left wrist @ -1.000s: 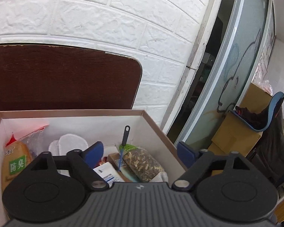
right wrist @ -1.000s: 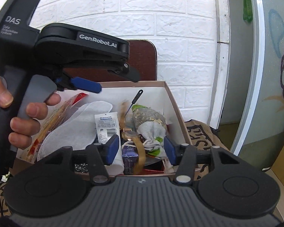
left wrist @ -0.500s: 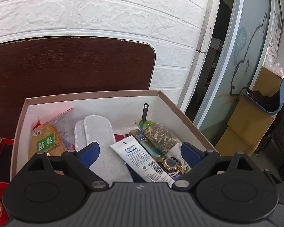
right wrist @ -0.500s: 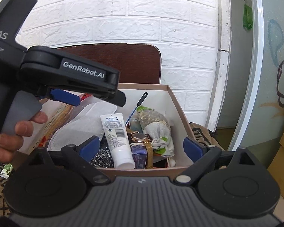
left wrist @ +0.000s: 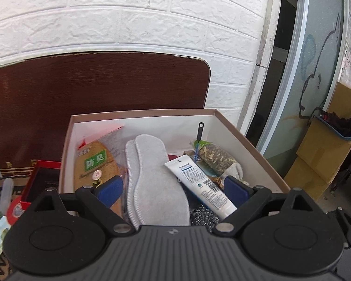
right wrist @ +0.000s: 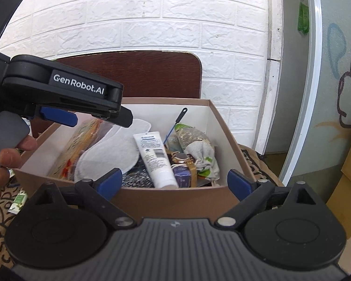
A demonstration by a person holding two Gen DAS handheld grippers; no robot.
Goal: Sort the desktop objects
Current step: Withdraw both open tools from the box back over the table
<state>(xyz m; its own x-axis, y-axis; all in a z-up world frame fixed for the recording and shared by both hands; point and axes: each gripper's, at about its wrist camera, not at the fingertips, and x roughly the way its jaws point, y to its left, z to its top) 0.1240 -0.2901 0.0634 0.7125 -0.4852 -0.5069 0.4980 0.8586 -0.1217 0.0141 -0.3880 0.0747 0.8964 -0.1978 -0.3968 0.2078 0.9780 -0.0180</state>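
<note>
A brown-rimmed cardboard box stands before me. Inside lie grey insoles, a white tube, a green-labelled packet, a seed bag, a gold watch and a small purple box. My left gripper hangs open over the box's near edge with nothing between its blue pads. In the right wrist view the left gripper shows at the upper left. My right gripper stands wide open just short of the box's near wall, holding nothing.
A dark brown board leans on the white brick wall behind the box. A red box and small packets lie to the left on a patterned mat. A person's hand holds the left gripper. Glass door and cartons stand right.
My right gripper opened wide, and the white tube that stood by its left pad now lies in the box. Both grippers have drawn back from the box; the left view swung left.
</note>
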